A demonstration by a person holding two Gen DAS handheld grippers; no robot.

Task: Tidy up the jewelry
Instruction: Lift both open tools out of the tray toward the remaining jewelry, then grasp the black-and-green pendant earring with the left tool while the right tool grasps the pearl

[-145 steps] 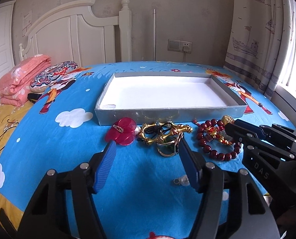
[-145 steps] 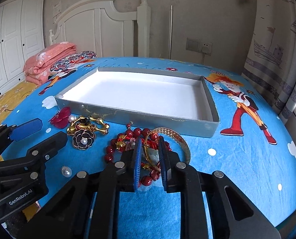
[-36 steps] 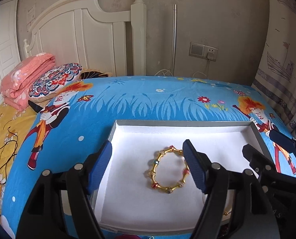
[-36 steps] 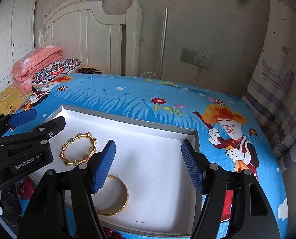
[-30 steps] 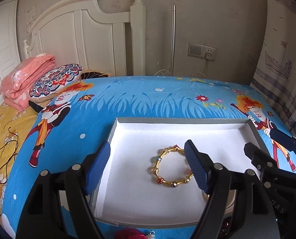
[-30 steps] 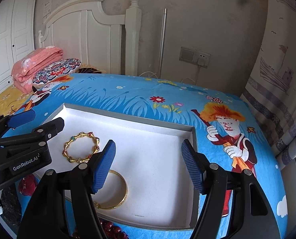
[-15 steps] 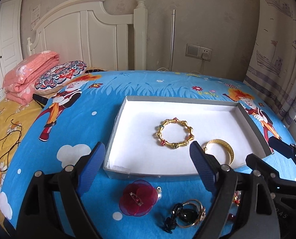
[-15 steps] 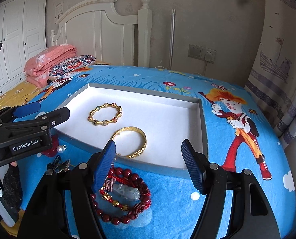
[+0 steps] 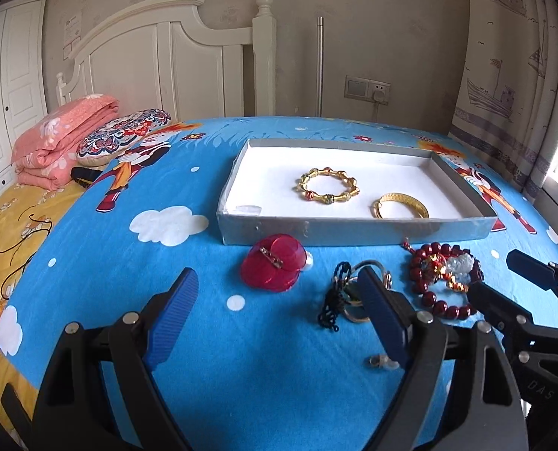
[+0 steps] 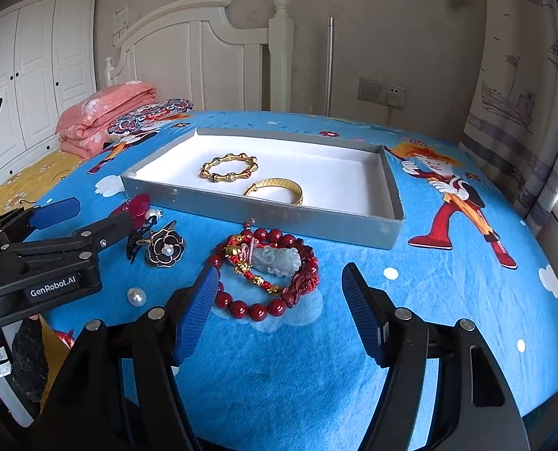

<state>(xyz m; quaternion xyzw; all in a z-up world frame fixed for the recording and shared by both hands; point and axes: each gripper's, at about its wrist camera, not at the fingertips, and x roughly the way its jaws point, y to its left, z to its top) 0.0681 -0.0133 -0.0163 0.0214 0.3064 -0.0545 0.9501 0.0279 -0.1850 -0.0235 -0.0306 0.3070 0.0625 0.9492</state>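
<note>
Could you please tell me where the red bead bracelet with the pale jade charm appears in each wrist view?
Left wrist view: the red bead bracelet with the pale jade charm lies at right of centre, on the blue bedspread, in front of the shallow grey tray's near wall.
Right wrist view: the bracelet lies at centre, just ahead of the open right gripper.
Shared landmark: the plain gold bangle inside the tray, near its front wall.

white headboard [image 9: 173, 60] — beige wall, ship-print curtain [image 9: 504, 75].
</note>
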